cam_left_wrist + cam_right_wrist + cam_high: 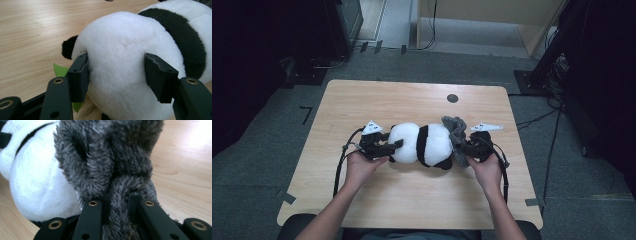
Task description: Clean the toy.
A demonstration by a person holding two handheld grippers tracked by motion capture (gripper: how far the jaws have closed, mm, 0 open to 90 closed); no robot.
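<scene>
A black-and-white plush panda (419, 142) lies on its side in the middle of the wooden table (412, 97). My left gripper (394, 147) holds the toy's left end. In the left gripper view its pads (79, 75) press into the round white plush (125, 50) from both sides. A grey furry cloth (454, 127) sits against the panda's right end. My right gripper (463, 150) is shut on this cloth. In the right gripper view a strand of the grey fur (105, 152) runs pinched between the two jaws of my right gripper (120, 197), with the panda (30, 170) just behind.
A small green felt piece (60, 70) lies under the panda beside my left jaw. A dark round plug (452, 98) sits in the tabletop at the back. Black equipment stands (562, 45) and cables flank the table on the floor.
</scene>
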